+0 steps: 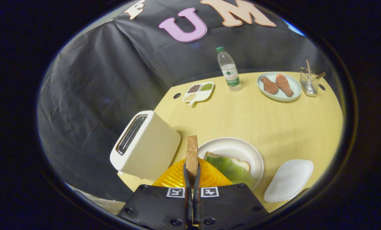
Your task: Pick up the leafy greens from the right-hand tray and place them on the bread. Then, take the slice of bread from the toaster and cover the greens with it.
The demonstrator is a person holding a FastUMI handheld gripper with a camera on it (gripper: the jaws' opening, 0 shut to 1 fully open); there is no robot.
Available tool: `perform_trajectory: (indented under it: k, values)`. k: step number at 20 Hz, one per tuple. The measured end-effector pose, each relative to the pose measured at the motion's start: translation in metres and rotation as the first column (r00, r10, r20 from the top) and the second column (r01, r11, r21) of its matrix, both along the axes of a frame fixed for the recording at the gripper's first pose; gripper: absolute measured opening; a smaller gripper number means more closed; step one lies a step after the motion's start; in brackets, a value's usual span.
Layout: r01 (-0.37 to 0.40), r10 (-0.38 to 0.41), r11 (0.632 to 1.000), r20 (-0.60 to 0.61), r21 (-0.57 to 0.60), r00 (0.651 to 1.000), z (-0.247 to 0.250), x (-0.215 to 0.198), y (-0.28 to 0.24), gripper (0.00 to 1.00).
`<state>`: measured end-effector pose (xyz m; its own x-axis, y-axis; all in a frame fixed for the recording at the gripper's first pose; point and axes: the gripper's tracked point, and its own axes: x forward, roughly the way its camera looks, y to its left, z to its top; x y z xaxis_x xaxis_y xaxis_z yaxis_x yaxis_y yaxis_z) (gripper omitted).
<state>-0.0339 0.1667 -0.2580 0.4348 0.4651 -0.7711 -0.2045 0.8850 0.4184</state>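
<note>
We see the gripper (192,174) with its two fingers drawn close together, pinching a slice of bread (192,156) edge-on between them; the slice stands upright and rises beyond the fingertips. Under it lies an orange ribbed plate (174,177). Just to the left stands the cream toaster (145,145), tilted in our view, its slot dark and with no bread in it that we can make out.

Just right of the held slice sits a round white plate (232,147). On it rests another slice of bread (243,164) with the leafy greens (230,169) laid over it, so the greens are already on the bread and not yet covered. Further right lies an empty white tray (288,180).

All of this rests on a pale wooden table (273,127). Far beyond the fingers we see a divided dish of grains (198,92), a water bottle (229,70), a pale blue plate with two fried drumsticks (278,86), and a small wire basket (308,82) holding utensils.
</note>
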Motion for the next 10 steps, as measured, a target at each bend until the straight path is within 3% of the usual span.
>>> perform_trajectory:
  k: [10]
  values:
    - [0.082,-0.082,0.997,-0.064,-0.005,0.995,-0.036,-0.013,-0.037,0.08]
